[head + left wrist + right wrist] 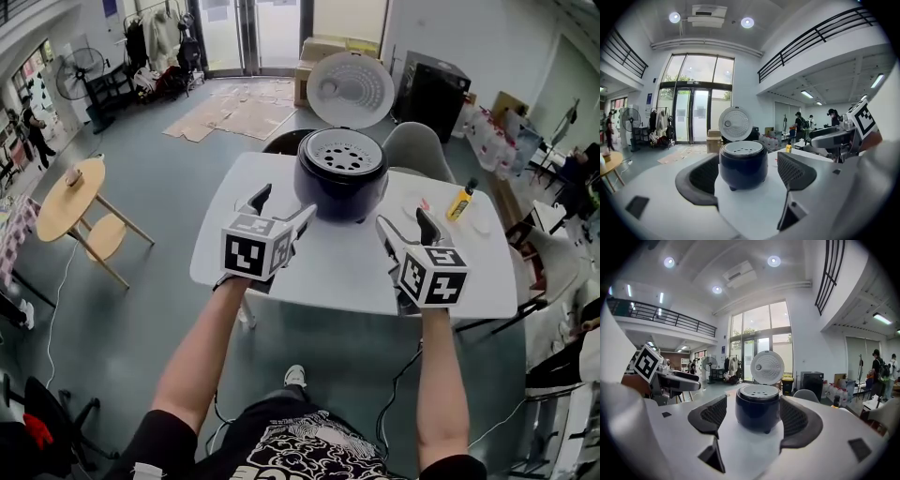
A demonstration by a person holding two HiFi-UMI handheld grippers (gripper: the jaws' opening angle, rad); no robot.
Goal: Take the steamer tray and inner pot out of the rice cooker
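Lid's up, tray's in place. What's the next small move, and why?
Likely bring both tools forward to the rim of the steamer tray: the lid stands open, the tray sits atop the rice cooker, and the left tool and right tool hang open and empty, short of it.

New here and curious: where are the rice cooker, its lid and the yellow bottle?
rice cooker (342,195), head view, dark front wall.
lid (351,90), head view, middle of its raised inner face.
yellow bottle (457,204), head view, its body.
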